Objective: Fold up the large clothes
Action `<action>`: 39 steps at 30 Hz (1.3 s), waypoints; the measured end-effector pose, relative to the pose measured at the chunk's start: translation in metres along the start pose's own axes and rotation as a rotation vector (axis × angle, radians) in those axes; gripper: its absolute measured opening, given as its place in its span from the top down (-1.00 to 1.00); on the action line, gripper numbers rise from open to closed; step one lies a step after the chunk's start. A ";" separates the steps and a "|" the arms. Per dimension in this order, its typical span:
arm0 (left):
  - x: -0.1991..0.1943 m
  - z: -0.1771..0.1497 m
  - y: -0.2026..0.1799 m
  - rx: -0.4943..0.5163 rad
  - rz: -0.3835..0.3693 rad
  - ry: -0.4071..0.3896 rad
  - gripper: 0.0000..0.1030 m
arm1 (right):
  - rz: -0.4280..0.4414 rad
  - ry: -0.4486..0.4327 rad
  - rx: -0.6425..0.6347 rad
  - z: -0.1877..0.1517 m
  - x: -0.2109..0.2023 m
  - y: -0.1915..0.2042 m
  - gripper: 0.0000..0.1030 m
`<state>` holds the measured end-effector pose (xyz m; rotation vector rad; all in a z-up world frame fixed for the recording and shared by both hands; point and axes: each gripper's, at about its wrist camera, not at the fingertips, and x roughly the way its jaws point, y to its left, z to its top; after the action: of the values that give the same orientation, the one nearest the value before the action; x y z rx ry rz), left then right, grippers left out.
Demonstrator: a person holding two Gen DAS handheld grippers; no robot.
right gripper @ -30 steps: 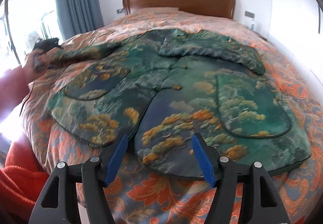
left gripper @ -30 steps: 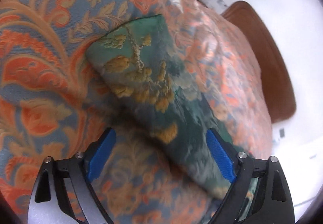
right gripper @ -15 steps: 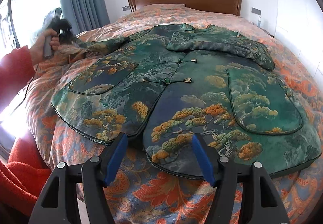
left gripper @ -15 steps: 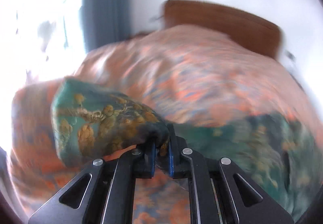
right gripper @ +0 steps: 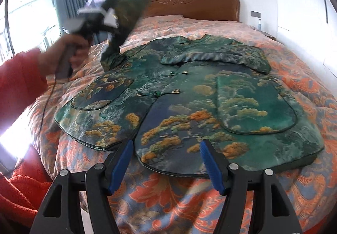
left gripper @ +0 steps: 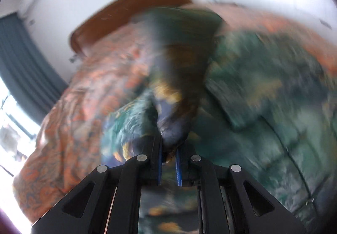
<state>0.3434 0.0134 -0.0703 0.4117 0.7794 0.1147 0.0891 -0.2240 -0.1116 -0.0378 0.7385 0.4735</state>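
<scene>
Left gripper (left gripper: 168,162): jaws nearly closed, pinching the cuff end of the jacket's left sleeve (right gripper: 122,29), lifted clear above the jacket (right gripper: 189,107). Right gripper (right gripper: 166,162): jaws wide apart, nothing in them, hovering just off the jacket's bottom hem.

The jacket lies front-up on the bedspread (right gripper: 189,198), collar toward the headboard (right gripper: 189,5), hem toward the foot. The other sleeve (right gripper: 214,59) is already laid across the jacket's chest, below the collar.

Step in hand, as I read it: fold the lifted sleeve inward over the jacket front.

How to do it well:
- The left wrist view is heavily blurred, so I judge the sweep is fast. Slow down before laying the sleeve.
- Carry the cuff across the jacket's chest, parallel to the folded sleeve, not diagonal.
- Keep the crease at the jacket's shoulder seam; don't drag the body toward the headboard side.
- Lower the cuff until it touches the jacket, then release. Dropping it from height risks a twist.
- The fabric looks thick and stiff; it may spring back, so press it flat.
- The right gripper could pin the jacket's hem if the body shifts.
</scene>
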 end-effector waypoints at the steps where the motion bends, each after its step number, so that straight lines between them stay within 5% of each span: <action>1: 0.007 -0.005 -0.012 0.044 -0.008 0.027 0.79 | -0.004 -0.003 0.004 -0.001 -0.001 -0.002 -0.32; 4: 0.013 -0.019 -0.033 0.140 0.018 0.054 0.53 | -0.013 -0.005 0.017 -0.002 -0.003 -0.006 -0.32; 8: -0.005 -0.041 -0.043 0.175 -0.034 0.036 -0.42 | -0.012 -0.003 0.026 0.001 -0.002 -0.007 -0.32; 12: -0.031 -0.070 -0.044 0.176 -0.081 0.036 -0.44 | -0.015 0.004 0.021 0.007 0.000 -0.007 -0.32; 17: -0.071 -0.109 -0.017 -0.003 -0.138 0.044 -0.52 | 0.035 0.024 0.071 0.042 0.014 -0.018 -0.32; 23: -0.107 -0.149 0.015 -0.257 -0.156 0.025 -0.55 | 0.246 0.124 0.361 0.119 0.086 -0.050 -0.32; 29: -0.119 -0.177 0.039 -0.423 -0.168 0.017 -0.58 | 0.379 0.233 0.623 0.157 0.185 -0.062 -0.32; 36: -0.110 -0.203 0.054 -0.507 -0.181 0.065 -0.58 | 0.307 0.297 0.664 0.169 0.253 -0.055 -0.32; 38: -0.106 -0.207 0.055 -0.520 -0.181 0.074 -0.58 | 0.303 0.294 0.625 0.175 0.258 -0.048 0.04; 39: -0.106 -0.209 0.056 -0.522 -0.178 0.075 -0.58 | 0.290 0.298 0.595 0.178 0.259 -0.045 0.48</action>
<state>0.1237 0.1044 -0.1111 -0.1576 0.8233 0.1621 0.3880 -0.1252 -0.1550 0.5725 1.1624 0.5119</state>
